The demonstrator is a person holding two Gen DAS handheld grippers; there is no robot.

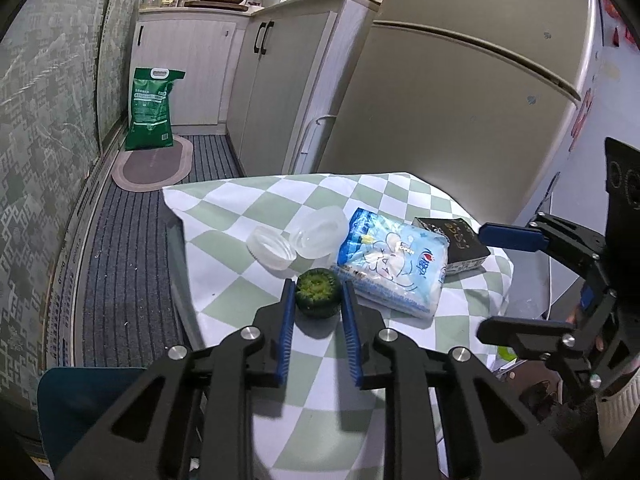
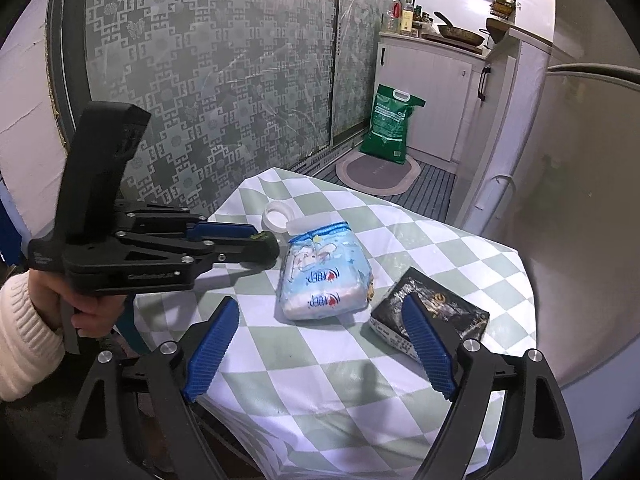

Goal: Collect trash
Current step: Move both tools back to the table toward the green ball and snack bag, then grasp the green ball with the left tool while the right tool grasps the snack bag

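The left gripper [image 1: 318, 294], black with blue ribbed pads, has its fingers closed against both sides of a round dark-green piece of trash with a yellow-green pulpy top [image 1: 318, 293], which sits on the green-and-white checked tablecloth [image 1: 224, 216] near the table's left edge. The right gripper [image 2: 320, 320] hovers over the near part of the cloth with its jaws spread wide, holding nothing. Just beside the trash on its right lies a light-blue soft pack of tissues with a cartoon print [image 1: 394, 262], and past that a small black box with gold lettering [image 1: 462, 244]. Behind the trash stand two clear plastic lids or cups [image 1: 296, 240]. Farther off, a green sack [image 1: 151, 110] leans against white kitchen cabinets [image 1: 192, 72].
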